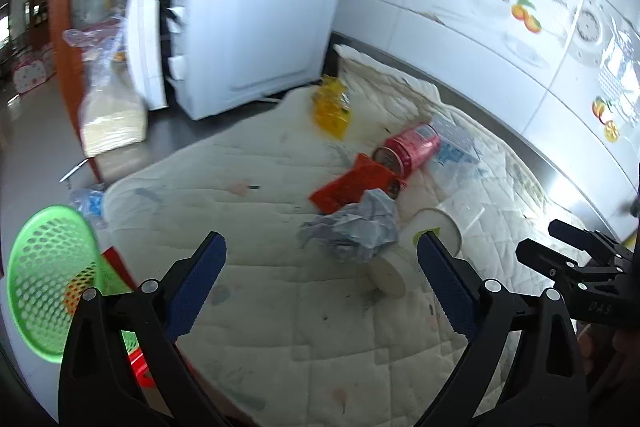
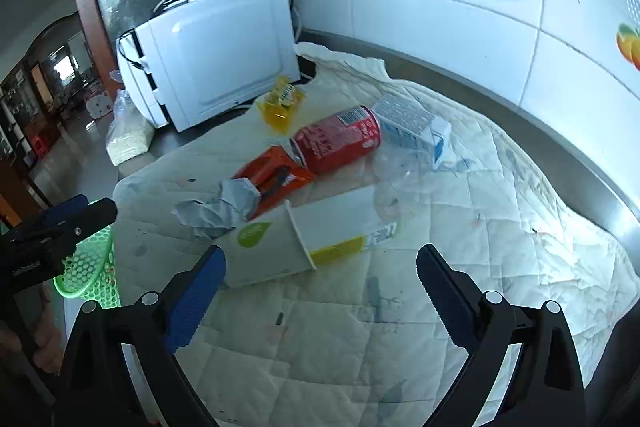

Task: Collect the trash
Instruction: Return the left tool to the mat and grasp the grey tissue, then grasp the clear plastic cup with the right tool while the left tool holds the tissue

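Left gripper (image 1: 320,263): we find its jaws spread wide and holding nothing, above the near part of the quilted cloth (image 1: 260,327).
Right gripper (image 2: 320,279): we find its jaws likewise wide apart and empty, hovering just short of the paper cup (image 2: 280,247).
Trash: we note a cluster at the middle of the bench cloth. The paper cup lies on its side; a crumpled grey paper (image 2: 224,207) touches it, and an orange wrapper (image 2: 272,175) lies beside that.
Can: a red can (image 2: 340,139) lies on its side behind the wrapper, a blue-and-white carton (image 2: 412,127) just beside it.
Yellow packet (image 2: 280,103): near the microwave (image 2: 224,55), toward the far edge.
Basket: a green basket (image 1: 48,283) sits off the cloth's left edge.
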Tool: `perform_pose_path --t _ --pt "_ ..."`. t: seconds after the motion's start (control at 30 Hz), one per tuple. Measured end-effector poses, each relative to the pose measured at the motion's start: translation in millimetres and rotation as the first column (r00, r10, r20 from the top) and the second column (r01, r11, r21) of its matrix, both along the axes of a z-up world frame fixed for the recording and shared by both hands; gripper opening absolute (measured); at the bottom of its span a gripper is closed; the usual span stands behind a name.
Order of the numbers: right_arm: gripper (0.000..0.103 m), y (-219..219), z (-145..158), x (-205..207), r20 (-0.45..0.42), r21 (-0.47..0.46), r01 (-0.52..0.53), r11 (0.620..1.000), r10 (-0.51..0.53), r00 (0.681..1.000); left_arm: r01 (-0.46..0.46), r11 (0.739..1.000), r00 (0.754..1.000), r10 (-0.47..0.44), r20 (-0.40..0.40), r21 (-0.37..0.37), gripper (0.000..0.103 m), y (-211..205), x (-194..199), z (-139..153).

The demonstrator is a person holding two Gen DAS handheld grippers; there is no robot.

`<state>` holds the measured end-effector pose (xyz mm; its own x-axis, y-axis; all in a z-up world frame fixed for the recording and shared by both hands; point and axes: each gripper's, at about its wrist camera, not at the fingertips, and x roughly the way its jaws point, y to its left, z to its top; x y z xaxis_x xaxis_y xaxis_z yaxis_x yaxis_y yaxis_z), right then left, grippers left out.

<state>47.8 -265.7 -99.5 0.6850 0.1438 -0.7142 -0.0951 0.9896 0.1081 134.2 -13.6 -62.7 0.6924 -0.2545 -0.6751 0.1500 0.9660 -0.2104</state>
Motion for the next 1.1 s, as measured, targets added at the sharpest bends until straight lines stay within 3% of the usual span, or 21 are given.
perform_pose_path --t 0.27,0.4,0.6,0.73,0.83,1.0,1.1 --pt "0.093 -14 -14 8 -0.039 0.016 0.03 0.999 -0.03 0.999 0.097 0.995 0.99 -0.099 -0.096 -0.028 0.085 -27 44 -33" --pt "0.093 -24 -21 11 -0.056 0.025 0.049 0.998 -0.048 0.997 0.099 0.993 0.982 -0.108 -0.155 -0.06 0.079 -31 66 -52" --pt "0.093 -34 -31 18 -0.085 0.053 0.068 0.996 -0.064 0.994 0.095 0.988 0.967 -0.12 -0.226 -0.119 0.058 -30 81 -75" --pt "0.093 -38 -36 29 -0.112 0.086 0.083 0.993 -0.074 0.991 0.123 0.979 0.962 -0.158 -0.221 -0.162 0.041 -34 81 -77" --pt "0.093 -42 -38 39 -0.136 0.13 0.102 0.986 -0.084 0.987 0.141 0.977 0.962 -0.173 -0.211 -0.161 0.035 -36 79 -76" --pt "0.093 -53 -47 61 -0.219 0.265 0.184 0.947 -0.127 0.967 0.144 0.971 0.959 -0.184 -0.214 -0.192 0.034 -33 79 -76" --pt "0.093 -62 -58 74 -0.3 0.369 0.269 0.89 -0.159 0.94 0.141 0.968 0.957 -0.188 -0.222 -0.209 0.034 -30 80 -77"
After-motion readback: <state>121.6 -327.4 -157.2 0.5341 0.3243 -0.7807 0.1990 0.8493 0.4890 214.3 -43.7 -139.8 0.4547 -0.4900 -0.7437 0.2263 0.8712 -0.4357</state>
